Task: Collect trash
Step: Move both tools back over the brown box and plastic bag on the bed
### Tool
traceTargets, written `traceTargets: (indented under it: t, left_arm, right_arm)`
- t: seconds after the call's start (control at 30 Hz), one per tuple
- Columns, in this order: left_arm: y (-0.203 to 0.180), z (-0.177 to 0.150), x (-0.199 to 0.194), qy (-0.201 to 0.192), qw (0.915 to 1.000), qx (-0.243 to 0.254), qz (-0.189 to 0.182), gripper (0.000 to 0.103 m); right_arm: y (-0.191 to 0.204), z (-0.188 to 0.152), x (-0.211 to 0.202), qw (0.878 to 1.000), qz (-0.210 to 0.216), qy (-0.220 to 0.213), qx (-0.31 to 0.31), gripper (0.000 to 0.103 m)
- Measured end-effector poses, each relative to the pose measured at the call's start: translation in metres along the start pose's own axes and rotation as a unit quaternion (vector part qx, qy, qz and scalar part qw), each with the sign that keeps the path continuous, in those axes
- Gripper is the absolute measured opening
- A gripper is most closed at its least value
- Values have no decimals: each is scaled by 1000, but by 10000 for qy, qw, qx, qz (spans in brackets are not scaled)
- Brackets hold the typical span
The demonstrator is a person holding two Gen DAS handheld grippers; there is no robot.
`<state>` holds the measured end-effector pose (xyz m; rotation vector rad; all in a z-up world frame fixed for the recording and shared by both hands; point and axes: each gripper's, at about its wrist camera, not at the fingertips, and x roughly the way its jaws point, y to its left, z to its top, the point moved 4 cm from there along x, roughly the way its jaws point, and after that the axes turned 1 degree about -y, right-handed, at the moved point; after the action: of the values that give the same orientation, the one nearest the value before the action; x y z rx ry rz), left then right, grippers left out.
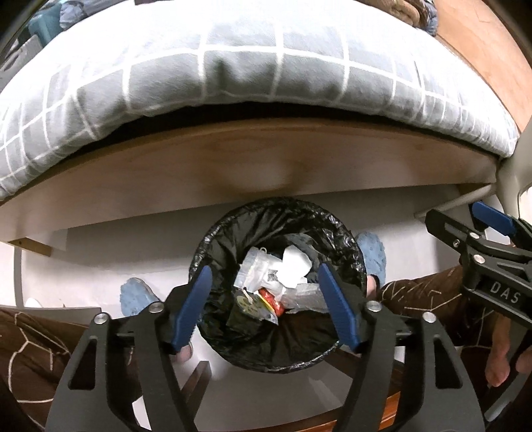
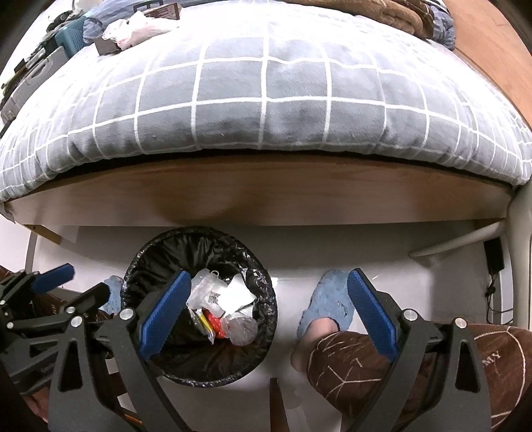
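The left gripper (image 1: 266,309) hangs directly over the trash bin (image 1: 212,239), its blue fingers (image 1: 196,309) spread wide and holding nothing. The bin, lined with a black bag (image 2: 159,252), sits on the pale floor just in front of the wooden bed frame (image 1: 232,159). Inside lie crumpled white paper (image 1: 294,267), clear plastic wrap (image 1: 254,269) and a red wrapper (image 1: 271,300).

The right gripper (image 2: 269,312) is likewise wide and empty, with the bin at its 9 o'clock behind the left finger and a blue slipper (image 2: 327,299) between the fingers. Only the right wrist view shows the top of the grey checked duvet (image 2: 266,99), with a plastic bag (image 2: 139,26) and boxes at 11 o'clock. Only the left wrist view shows both slippers flanking the bin, and the right gripper at 3 o'clock.
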<state>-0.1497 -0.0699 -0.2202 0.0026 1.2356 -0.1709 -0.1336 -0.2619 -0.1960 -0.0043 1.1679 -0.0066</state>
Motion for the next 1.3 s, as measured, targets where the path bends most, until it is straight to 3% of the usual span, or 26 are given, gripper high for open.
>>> traceTargets:
  t: [0.53, 0.93, 1.3]
  left_arm:
    - [31, 25, -52, -764, 9961, -434, 120, 95]
    - [46, 48, -71, -1150, 9909, -526, 469, 97]
    - [56, 91, -102, -1627, 9838, -560, 493, 97]
  right_arm:
    - [14, 23, -28, 9991, 79, -398, -106, 91]
    - [24, 47, -60, 9954, 2, -936, -226, 93]
    - [21, 90, -78, 9915, 70, -1282, -215, 93]
